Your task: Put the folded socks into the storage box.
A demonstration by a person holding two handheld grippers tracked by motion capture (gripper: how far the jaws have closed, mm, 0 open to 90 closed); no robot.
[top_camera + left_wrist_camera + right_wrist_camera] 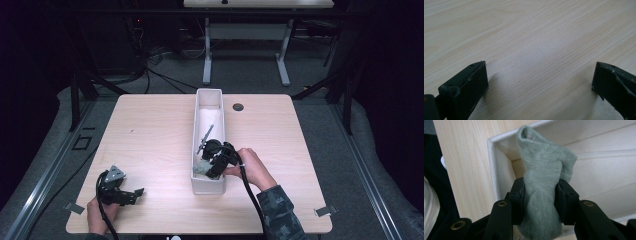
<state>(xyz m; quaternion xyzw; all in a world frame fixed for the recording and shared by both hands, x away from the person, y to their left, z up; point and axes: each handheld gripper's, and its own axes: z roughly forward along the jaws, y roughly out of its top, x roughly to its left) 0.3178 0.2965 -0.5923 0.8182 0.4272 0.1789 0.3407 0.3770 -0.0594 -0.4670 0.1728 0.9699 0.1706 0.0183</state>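
Evidently the right gripper [539,195], clamped on a grey-green knitted sock [544,170], lowers it into the long white fabric bin [496,167] below; release follows. The left gripper [540,80] rests wide, holding nothing.

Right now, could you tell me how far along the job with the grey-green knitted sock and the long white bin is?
Done: the right gripper has gripped the grey-green knitted sock. In hand: it holds the sock over the near end of the long white bin. Left: letting go. The left gripper rests open on the wooden table.
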